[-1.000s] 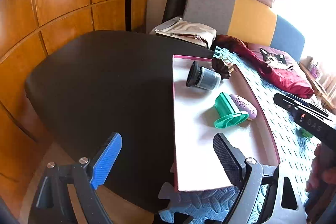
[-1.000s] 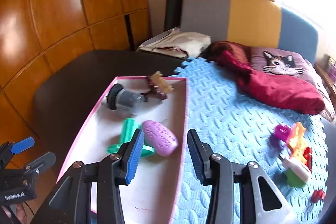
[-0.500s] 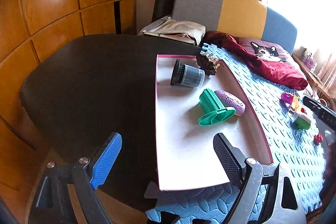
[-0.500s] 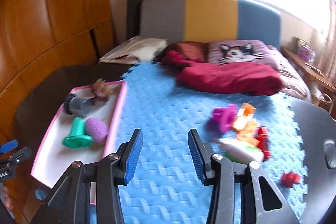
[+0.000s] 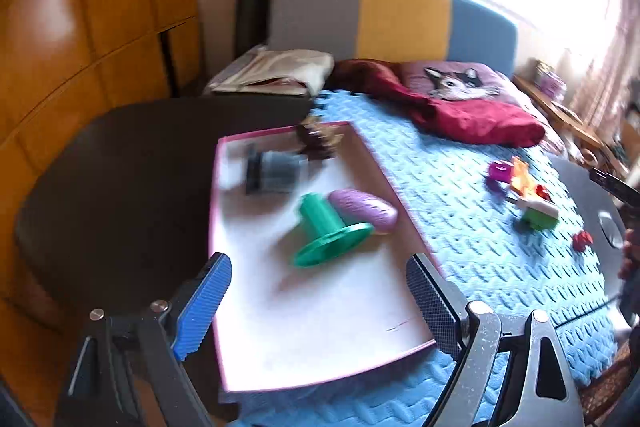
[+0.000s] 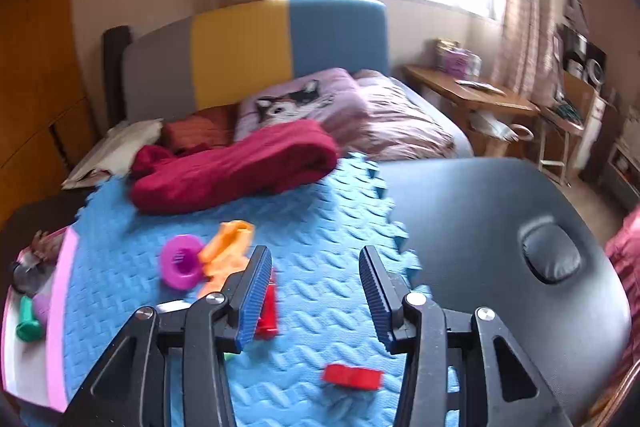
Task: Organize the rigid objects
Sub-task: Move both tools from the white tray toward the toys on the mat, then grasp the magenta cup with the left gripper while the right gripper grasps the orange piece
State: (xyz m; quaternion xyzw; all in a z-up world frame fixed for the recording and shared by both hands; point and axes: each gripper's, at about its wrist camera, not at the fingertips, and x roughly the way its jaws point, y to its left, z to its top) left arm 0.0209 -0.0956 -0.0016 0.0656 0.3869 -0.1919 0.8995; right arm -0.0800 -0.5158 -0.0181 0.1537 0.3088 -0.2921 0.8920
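Note:
A pink-rimmed white tray lies on the blue foam mat. It holds a green spool, a purple oval piece, a grey cylinder and a brown clip. My left gripper is open and empty above the tray's near end. Loose toys lie on the mat: a magenta ring, an orange piece, a red block and another red piece. My right gripper is open and empty above the mat, right of these toys.
A dark round table carries the mat. A red cloth and a cat-print pillow lie on the bed behind. Wooden panels stand on the left. A wooden desk stands at the right.
Both grippers swung to the right. The right wrist view left the tray and now faces the loose toys and the table's right side. Both stayed open.

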